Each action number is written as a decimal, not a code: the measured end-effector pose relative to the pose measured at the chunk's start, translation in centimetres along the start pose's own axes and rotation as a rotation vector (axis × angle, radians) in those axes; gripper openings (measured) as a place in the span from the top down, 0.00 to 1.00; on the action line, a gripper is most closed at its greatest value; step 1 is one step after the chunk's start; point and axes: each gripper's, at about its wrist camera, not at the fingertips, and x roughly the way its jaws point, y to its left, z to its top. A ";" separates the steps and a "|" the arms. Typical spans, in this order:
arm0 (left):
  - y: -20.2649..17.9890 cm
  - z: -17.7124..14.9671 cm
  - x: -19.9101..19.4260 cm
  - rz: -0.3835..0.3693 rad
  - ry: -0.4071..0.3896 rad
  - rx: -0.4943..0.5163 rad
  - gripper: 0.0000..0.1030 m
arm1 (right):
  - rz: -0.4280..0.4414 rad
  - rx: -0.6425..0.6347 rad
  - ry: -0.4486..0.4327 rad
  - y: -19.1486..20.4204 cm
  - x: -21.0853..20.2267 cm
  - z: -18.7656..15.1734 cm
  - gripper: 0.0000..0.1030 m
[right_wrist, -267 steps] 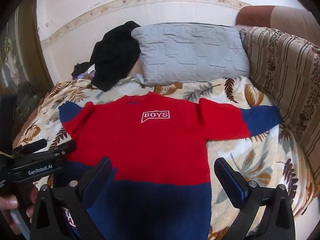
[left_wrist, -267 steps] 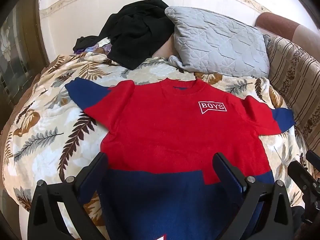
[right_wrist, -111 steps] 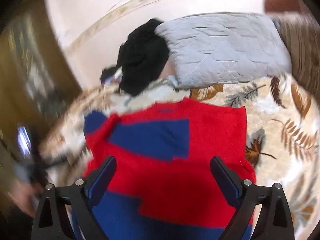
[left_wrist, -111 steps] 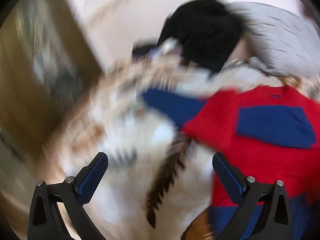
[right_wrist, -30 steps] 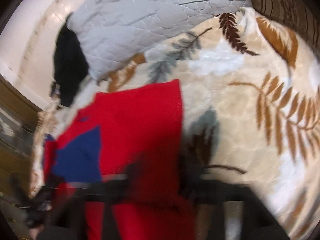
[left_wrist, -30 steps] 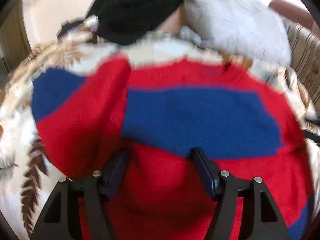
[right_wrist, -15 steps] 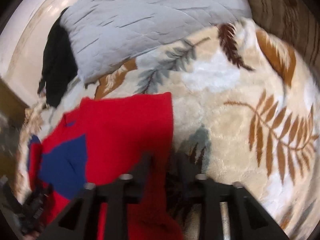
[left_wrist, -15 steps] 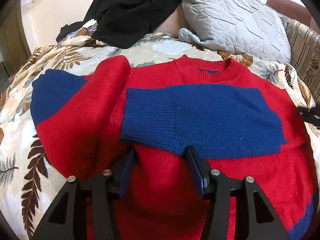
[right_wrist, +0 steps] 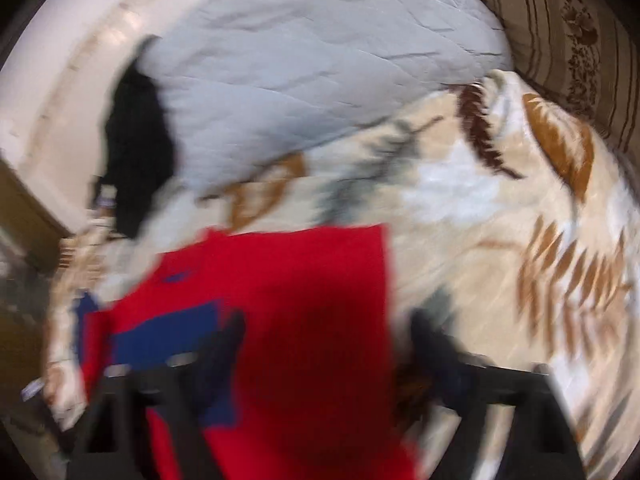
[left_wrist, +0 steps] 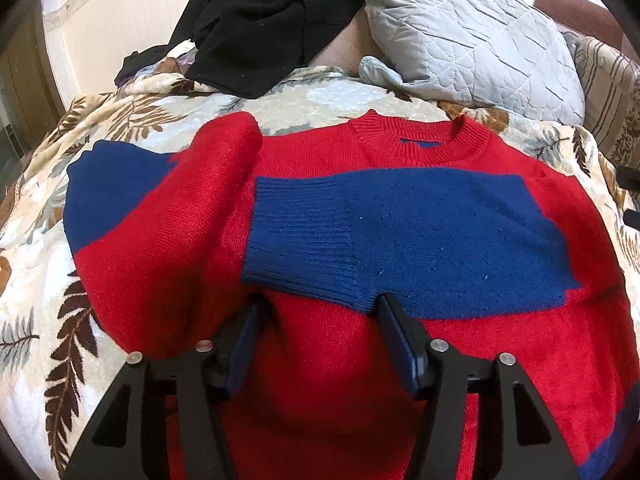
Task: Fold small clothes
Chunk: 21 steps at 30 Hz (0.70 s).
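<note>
- The left gripper (left_wrist: 318, 312) has its jaws apart, spanning the ribbed cuff (left_wrist: 304, 240) of the folded-over sleeve; the tips sit at the cuff's near edge, touching or just above the knit, with nothing clamped between them.
- The right gripper (right_wrist: 324, 344) is badly blurred in its own view; its jaws look apart, straddling the sweater's straight right-hand fold edge, and nothing seems gripped, though the smear makes that uncertain.
- The step in hand, as I judge it, is the sleeve folds: the right sleeve (left_wrist: 420, 236) lies across the chest, while the left sleeve (left_wrist: 132, 216) lies spread out to the side on the bed.
- The next move probably calls for the left jaws to leave the cuff, reach the outer blue end of the left sleeve, close on it and carry it across the chest without dragging the first fold loose.
- The sweater (left_wrist: 360, 360) is a small red knit with blue sleeve ends and a blue hem band, with a ribbed round collar (left_wrist: 420, 140); it looks soft and thick enough to hold a fold.
- It lies flat, collar away from the camera, on the leaf-patterned blanket (left_wrist: 36, 320) covering the bed, with a grey quilted pillow (left_wrist: 480, 40) and a heap of black clothes (left_wrist: 264, 20) beyond the collar, well apart.
</note>
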 end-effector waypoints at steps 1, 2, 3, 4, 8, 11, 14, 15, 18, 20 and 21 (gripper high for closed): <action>0.2 0.1 -0.2 -0.010 0.004 -0.006 0.38 | 0.035 -0.021 0.003 0.9 -0.4 -0.6 0.13; 0.4 0.1 -0.6 -0.021 0.013 -0.019 0.38 | 0.063 -0.046 0.019 1.5 -0.7 -2.1 0.13; 0.9 0.2 -1.4 -0.039 0.016 -0.043 0.38 | 0.076 -0.057 0.032 1.7 -0.4 -2.9 0.13; 1.5 0.0 -2.6 -0.063 -0.006 -0.072 0.36 | 0.077 -0.056 0.046 1.4 0.5 -3.9 0.13; 4.8 -0.2 -6.7 -0.111 -0.101 -0.154 0.26 | 0.031 -0.015 0.054 0.0 1.6 -5.4 0.14; 9.1 -0.3 -8.6 -0.087 -0.165 -0.254 0.19 | 0.060 -0.041 -0.061 0.8 -0.8 -5.3 0.13; 14.1 -0.1 -7.9 -0.037 -0.163 -0.373 0.17 | 0.022 -0.073 -0.064 0.4 0.8 -6.2 0.03; 15.5 0.0 -7.4 -0.025 -0.146 -0.412 0.17 | 0.014 -0.067 -0.021 -0.3 2.2 -6.8 0.03; 21.0 0.0 -5.9 -0.015 -0.126 -0.585 0.17 | 0.061 -0.049 -0.055 -0.9 1.9 -6.5 0.02; 23.4 0.2 -5.3 -0.024 -0.136 -0.655 0.17 | 0.080 -0.043 -0.051 -1.2 2.3 -6.5 0.00; 24.4 0.4 -5.0 -0.024 -0.141 -0.687 0.17 | 0.084 -0.042 -0.057 -1.2 2.4 -6.5 0.00</action>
